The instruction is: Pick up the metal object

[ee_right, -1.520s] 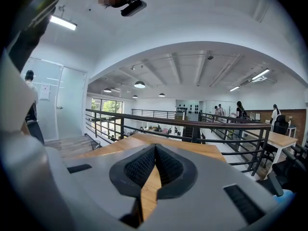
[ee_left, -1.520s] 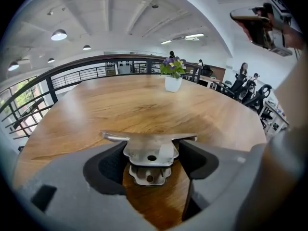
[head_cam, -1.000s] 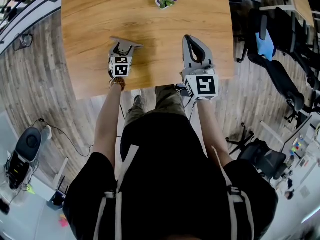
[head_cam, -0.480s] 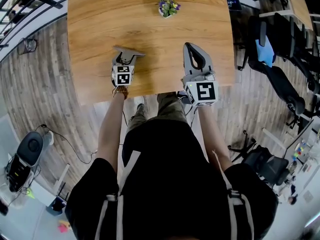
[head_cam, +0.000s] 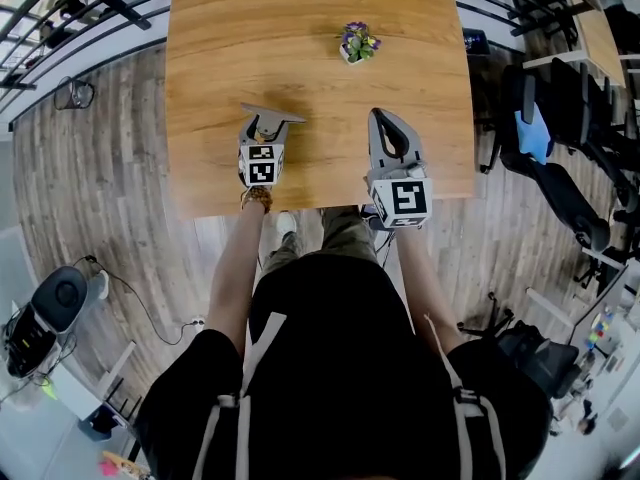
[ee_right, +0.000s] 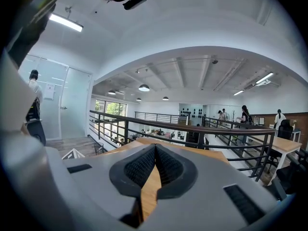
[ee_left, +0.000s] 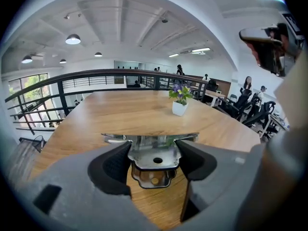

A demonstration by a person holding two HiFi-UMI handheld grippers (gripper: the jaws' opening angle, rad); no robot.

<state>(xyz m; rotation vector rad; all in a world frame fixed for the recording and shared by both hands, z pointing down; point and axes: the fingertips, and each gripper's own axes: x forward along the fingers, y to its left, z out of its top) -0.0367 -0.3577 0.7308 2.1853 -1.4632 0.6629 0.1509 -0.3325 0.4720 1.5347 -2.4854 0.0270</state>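
While the left gripper [head_cam: 268,128] clamps a shiny metal bracket [head_cam: 272,116] between its black ribbed pads [ee_left: 113,165], the right gripper [head_cam: 386,128] has its jaws pressed together with nothing between them. Both are held over the near part of a rectangular wooden table [head_cam: 300,28], the left one tilted downward and the right one close to level.

Seen from the left gripper view, the bracket [ee_left: 153,160] sits squarely between the two jaws. A flat plate runs across its top, wider than the gap, and a folded body with a round hole hangs below. The pads touch that body on either side. From the head view, the plate casts a dark shadow on the wood just beyond it. I cannot tell for sure whether the bracket is clear of the tabletop.

A small white pot of purple flowers [head_cam: 355,43] stands well apart from both grippers, toward the far end of the table and slightly right of centre. A black railing [ee_left: 96,76] runs behind the table, and black office chairs [head_cam: 560,138] stand off to the right. The person [head_cam: 330,348] wears a dark top.
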